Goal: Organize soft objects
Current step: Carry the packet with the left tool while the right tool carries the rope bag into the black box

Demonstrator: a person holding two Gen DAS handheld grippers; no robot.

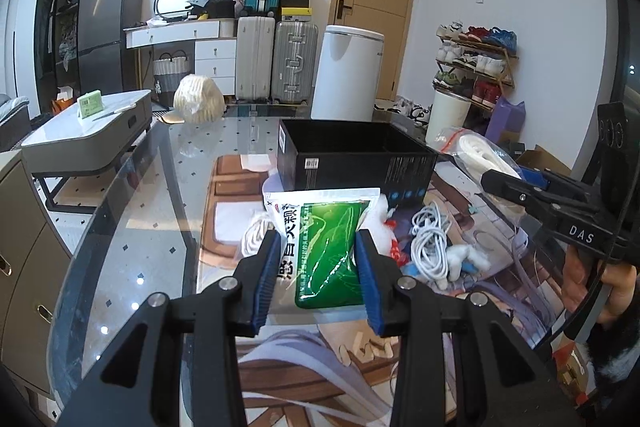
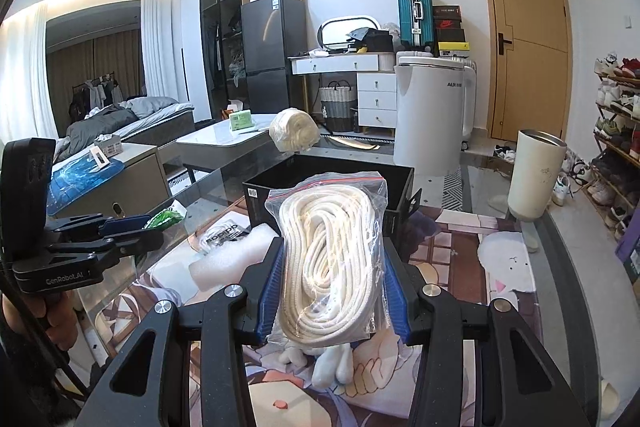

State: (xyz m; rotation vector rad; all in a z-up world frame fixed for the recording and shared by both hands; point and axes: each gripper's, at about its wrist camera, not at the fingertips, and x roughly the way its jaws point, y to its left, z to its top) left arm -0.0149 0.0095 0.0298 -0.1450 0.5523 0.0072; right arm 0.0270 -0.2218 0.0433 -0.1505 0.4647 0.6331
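A clear zip bag of coiled white rope (image 2: 332, 263) stands upright between the blue pads of the right gripper (image 2: 334, 281), which is closed on its sides and holds it raised in front of an open black box (image 2: 332, 183). The box is likely where soft things are meant to go. The left gripper (image 1: 318, 275) is closed on a green and white soft packet (image 1: 326, 247), pinching its long edges so it lies flat, also facing the box. Beneath both, on a glass table (image 1: 132, 239) covered by a printed mat, lie a white cable bundle (image 1: 430, 247), a small white plush toy (image 1: 464, 259) and a foam sheet (image 2: 236, 255), not yet sorted.
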